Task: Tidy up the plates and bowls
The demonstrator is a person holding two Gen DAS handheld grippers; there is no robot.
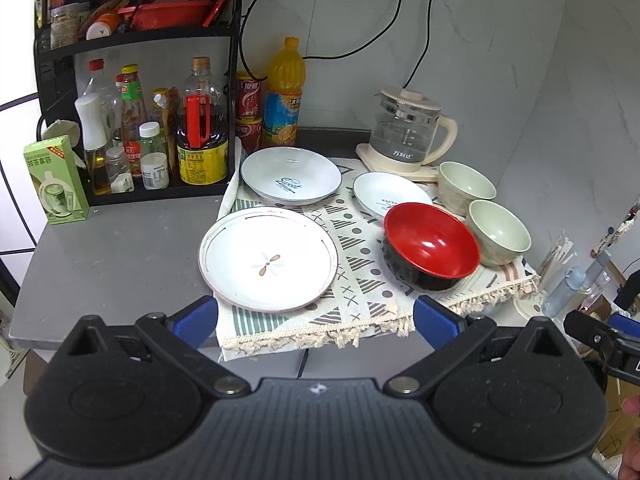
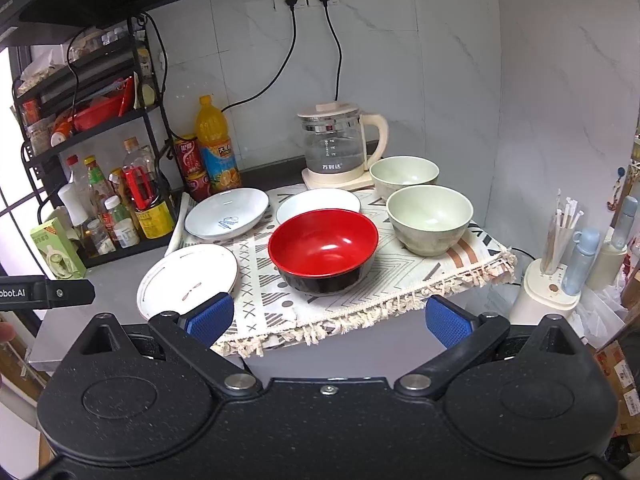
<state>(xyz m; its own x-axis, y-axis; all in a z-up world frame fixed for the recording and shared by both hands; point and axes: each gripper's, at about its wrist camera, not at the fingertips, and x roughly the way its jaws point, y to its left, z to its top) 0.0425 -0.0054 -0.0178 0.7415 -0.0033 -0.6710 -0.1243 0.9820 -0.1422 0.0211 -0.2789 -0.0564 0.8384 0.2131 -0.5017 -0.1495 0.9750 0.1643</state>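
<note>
On a patterned cloth (image 1: 352, 280) (image 2: 272, 292) lie a flat white plate with a flower mark (image 1: 268, 258) (image 2: 188, 276), a deep white plate with blue writing (image 1: 291, 175) (image 2: 227, 213), and a smaller white plate (image 1: 384, 194) (image 2: 318, 202) partly behind a red-and-black bowl (image 1: 431, 246) (image 2: 323, 250). Two pale green bowls (image 1: 498, 232) (image 1: 466, 186) (image 2: 430, 218) (image 2: 404, 172) stand at the right. My left gripper (image 1: 316, 320) is open and empty in front of the cloth's near edge. My right gripper (image 2: 328, 322) is open and empty, in front of the red bowl.
A glass kettle (image 1: 404, 132) (image 2: 340, 148) stands at the back. A black rack with bottles (image 1: 160, 136) (image 2: 104, 200), an orange juice bottle (image 1: 284, 92) (image 2: 216, 144), red cans and a green carton (image 1: 56, 180) line the left. A straw holder (image 2: 552, 276) stands right of the table.
</note>
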